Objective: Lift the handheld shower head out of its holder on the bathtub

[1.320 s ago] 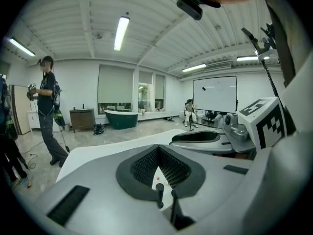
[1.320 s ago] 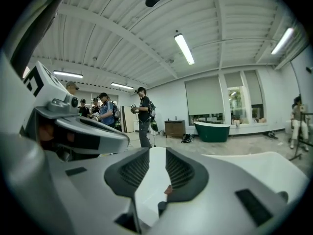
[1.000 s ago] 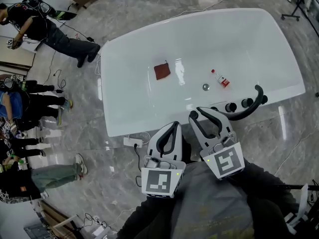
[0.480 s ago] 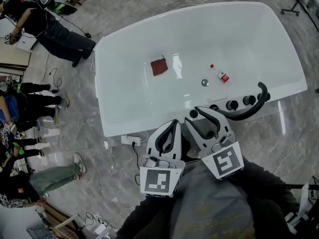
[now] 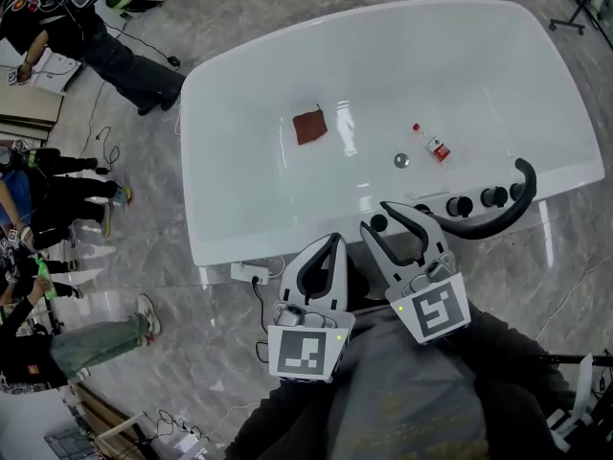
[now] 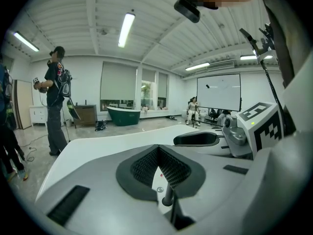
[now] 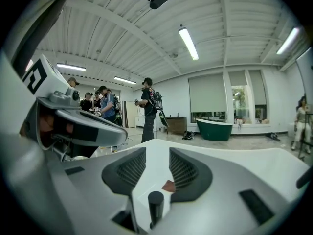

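The black curved handheld shower head [image 5: 490, 213] rests in its holder on the near rim of the white bathtub [image 5: 239, 228], beside two black knobs [image 5: 460, 205]. My right gripper [image 5: 380, 218] hovers over that rim just left of the shower head, open with nothing between its fingers. In the right gripper view its pads [image 7: 132, 168] stand apart, framing the tub's inside. My left gripper [image 5: 335, 241] is held further left, near the rim. Its tips meet in the left gripper view, so the left gripper [image 6: 157, 150] is shut and empty.
Inside the tub lie a brown cloth [image 5: 309, 126], a small red-labelled bottle [image 5: 433, 146] and the drain [image 5: 402, 161]. A white power strip [image 5: 247, 272] lies on the marble floor by the tub. Several people stand at the left. A green tub [image 7: 214, 129] stands far off.
The right gripper's jaws have spread wider. Both grippers have sunk slightly toward the tub's near rim, and the view has shifted so the shower head sits further right.
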### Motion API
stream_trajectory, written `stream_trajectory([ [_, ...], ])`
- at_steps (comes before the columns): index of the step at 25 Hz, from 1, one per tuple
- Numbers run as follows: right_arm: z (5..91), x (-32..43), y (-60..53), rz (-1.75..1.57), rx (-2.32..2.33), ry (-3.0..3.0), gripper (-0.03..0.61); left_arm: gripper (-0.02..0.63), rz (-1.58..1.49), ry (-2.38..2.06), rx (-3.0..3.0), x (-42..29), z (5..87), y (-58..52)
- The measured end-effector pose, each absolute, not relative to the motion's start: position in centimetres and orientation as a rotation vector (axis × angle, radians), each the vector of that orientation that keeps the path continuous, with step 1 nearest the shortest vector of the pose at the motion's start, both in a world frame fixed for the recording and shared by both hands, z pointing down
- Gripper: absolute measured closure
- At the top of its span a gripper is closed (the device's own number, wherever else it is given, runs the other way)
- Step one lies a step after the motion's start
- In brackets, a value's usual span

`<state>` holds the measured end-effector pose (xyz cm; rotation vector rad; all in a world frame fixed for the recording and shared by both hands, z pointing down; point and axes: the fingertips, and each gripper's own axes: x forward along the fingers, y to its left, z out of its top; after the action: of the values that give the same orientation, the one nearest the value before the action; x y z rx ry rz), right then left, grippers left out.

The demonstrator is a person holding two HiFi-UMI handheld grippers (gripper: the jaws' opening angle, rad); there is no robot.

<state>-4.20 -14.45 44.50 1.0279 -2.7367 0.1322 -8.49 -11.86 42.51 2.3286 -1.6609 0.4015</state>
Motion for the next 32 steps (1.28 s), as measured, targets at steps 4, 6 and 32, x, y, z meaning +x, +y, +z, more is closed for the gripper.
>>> stream_trajectory([
  [4, 47.1, -4.5, -14.7, 0.139, 1.028, -2.726, 0.445, 0.612, 0.407, -1.664, 2.319, -9.1, 45.0, -11.8],
  [6, 48.6, -4.7, -14.7, 0.144, 1.022, -2.717, 0.445, 0.612, 0.409, -1.658, 2.317, -9.2, 46.4, -11.9],
  [32, 56.3, -5.6, -15.3, 0.182, 1.021, -2.672, 0.449, 0.612, 0.442, -1.606, 2.3, -10.5, 53.3, -13.2],
])
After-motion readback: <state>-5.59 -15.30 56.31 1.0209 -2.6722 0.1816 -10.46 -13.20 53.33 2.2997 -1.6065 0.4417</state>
